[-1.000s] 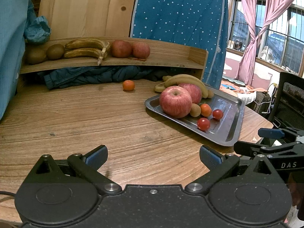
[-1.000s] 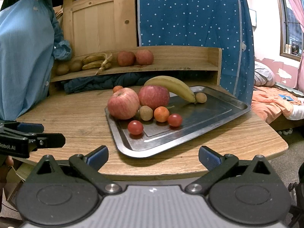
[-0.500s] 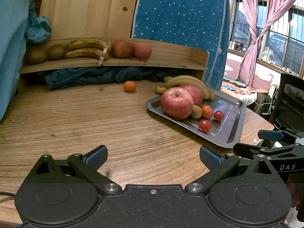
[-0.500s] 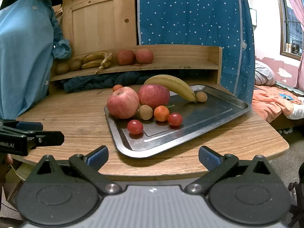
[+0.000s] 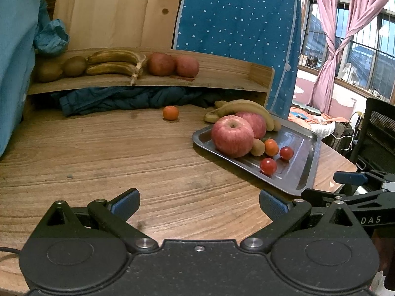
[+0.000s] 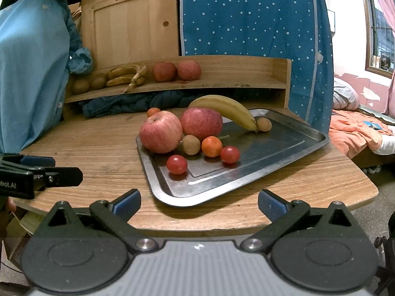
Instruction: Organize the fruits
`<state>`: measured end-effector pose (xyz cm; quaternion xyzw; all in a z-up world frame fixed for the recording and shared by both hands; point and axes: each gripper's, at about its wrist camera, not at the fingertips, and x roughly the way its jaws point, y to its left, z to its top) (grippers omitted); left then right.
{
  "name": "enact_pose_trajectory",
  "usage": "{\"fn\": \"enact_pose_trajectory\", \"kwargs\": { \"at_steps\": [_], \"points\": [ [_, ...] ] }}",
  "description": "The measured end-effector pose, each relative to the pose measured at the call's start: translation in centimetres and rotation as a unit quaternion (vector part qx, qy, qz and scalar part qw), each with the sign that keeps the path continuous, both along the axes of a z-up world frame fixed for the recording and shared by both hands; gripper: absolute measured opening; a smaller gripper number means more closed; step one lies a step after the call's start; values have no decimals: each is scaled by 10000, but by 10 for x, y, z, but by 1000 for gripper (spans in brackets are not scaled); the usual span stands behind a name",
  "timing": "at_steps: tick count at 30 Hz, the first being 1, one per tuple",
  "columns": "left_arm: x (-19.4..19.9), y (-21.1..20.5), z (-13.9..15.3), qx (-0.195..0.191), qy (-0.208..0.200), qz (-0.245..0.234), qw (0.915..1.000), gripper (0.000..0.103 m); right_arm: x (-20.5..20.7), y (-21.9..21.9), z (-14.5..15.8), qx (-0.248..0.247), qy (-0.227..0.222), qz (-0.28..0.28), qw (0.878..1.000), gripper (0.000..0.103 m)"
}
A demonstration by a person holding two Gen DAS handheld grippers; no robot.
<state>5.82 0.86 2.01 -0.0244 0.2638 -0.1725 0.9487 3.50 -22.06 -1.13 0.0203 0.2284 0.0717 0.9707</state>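
evidently both claws gaped wide and empty, the right gripper [image 6: 199, 201] nearer the tray [image 6: 284, 170], the cherry tomato [image 6: 176, 164] straight ahead, the left gripper [image 5: 199, 203] further off.

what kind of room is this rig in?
Likely a lived-in bedroom, not a lab: a bed with rumpled bedding beside the wooden table, pink curtains on a barred window, and clothes stuffed under the fruit shelf.
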Motion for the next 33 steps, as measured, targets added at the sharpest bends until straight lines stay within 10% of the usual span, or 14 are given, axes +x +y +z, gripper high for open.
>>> {"fn": "enact_pose_trajectory", "kwargs": {
  "at_steps": [20, 33],
  "points": [
    [32, 1, 22, 83, -131, 176, 9997, 102, 25, -1, 24, -2, -228, 170, 9996, 103],
    [107, 6, 50, 517, -207, 518, 9971, 102, 115, -8, 56, -363, -407, 405, 9977, 103]
  ]
}}
